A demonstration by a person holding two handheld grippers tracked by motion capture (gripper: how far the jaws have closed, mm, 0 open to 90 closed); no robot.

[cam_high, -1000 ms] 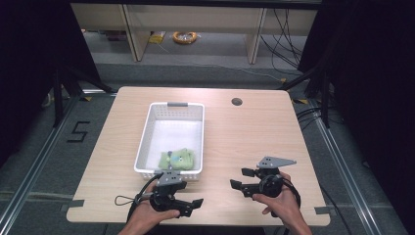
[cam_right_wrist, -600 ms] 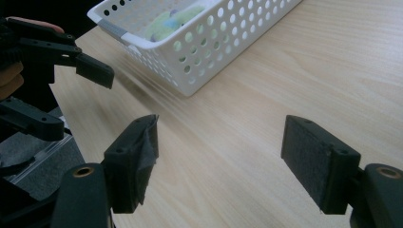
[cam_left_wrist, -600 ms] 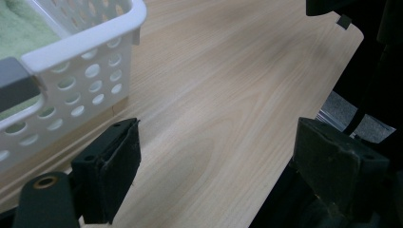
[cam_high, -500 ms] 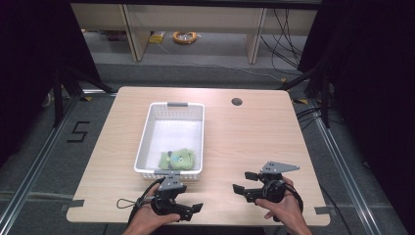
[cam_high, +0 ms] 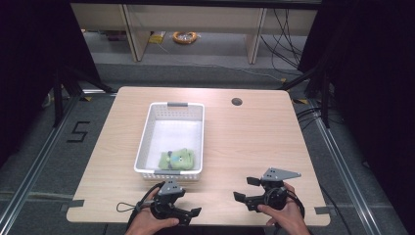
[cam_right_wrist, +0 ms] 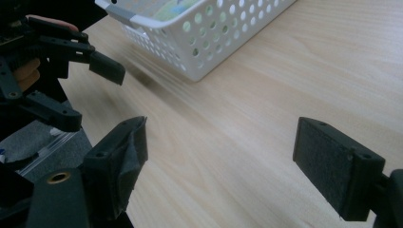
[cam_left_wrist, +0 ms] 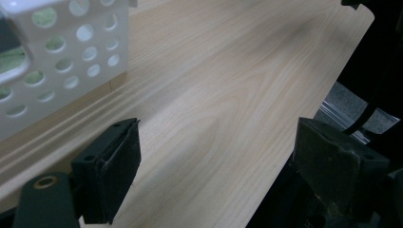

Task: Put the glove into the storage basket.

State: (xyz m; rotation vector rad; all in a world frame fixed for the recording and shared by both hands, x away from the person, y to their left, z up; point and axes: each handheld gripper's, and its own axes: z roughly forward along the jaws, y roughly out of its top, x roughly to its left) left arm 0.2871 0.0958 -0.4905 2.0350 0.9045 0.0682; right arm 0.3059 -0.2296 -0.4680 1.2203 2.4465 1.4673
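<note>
A white perforated basket (cam_high: 147, 137) stands left of the table's middle, with a green soft toy (cam_high: 177, 159) lying at its near end. My left gripper (cam_high: 190, 203) is open near the front edge, just before the basket, with its jaws pointing right. My right gripper (cam_high: 244, 189) is open further right, with its jaws pointing left toward the other. In the left gripper view, the left gripper (cam_left_wrist: 221, 166) holds nothing over bare wood, beside the basket (cam_left_wrist: 62, 57). In the right gripper view, the right gripper (cam_right_wrist: 223, 161) is empty, and the left gripper (cam_right_wrist: 90, 90) and the basket (cam_right_wrist: 204, 38) lie beyond it.
The wooden table (cam_high: 254, 142) has a dark round hole (cam_high: 237, 102) at its far right. Beyond the table is a low shelf with an orange cable coil (cam_high: 185, 36) under it. Dark drapes flank both sides, and a cable (cam_high: 128, 208) trails from the left gripper.
Both hands have drawn their grippers back a little toward the table's near edge. Both grippers remain open, and the basket and toy have not moved.
</note>
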